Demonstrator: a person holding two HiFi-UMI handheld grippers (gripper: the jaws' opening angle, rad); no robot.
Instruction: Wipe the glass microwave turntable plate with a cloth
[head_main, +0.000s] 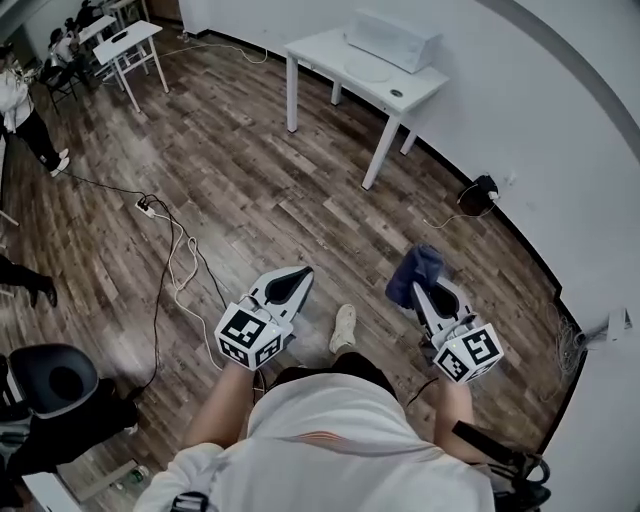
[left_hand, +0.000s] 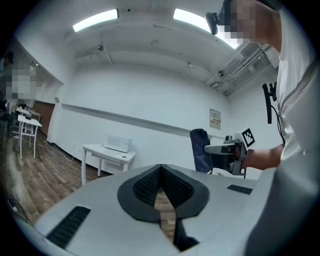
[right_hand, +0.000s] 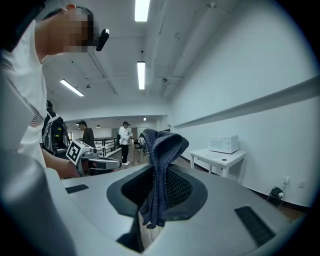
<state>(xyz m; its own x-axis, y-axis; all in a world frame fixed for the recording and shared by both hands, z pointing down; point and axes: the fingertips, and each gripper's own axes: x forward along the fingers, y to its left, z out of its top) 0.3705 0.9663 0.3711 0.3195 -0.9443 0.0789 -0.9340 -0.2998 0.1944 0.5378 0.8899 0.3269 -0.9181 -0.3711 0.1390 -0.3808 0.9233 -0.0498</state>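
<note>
Wood-plank floor (head_main: 250, 190) fills most of the head view, and a white wall curves down the right side. At upper middle stands a white counter (head_main: 322, 50), well apart from both tools. It carries a white microwave (head_main: 392, 40), and the glass turntable plate (head_main: 367, 68) lies flat just in front of that, near a small dark disc (head_main: 397, 94). I have the left tool (head_main: 290, 283) closed on nothing, its jaws meeting. The right tool (head_main: 425, 290) pinches a dark blue cloth (head_main: 415, 268), which stands up out of the jaws and droops below them. Cables (head_main: 180, 262) and a power strip (head_main: 146, 207) trail over the boards at left centre. A black office chair (head_main: 55, 378) sits lower left, and another white table (head_main: 128, 40) stands upper left with a person (head_main: 20, 110) nearby.
</note>
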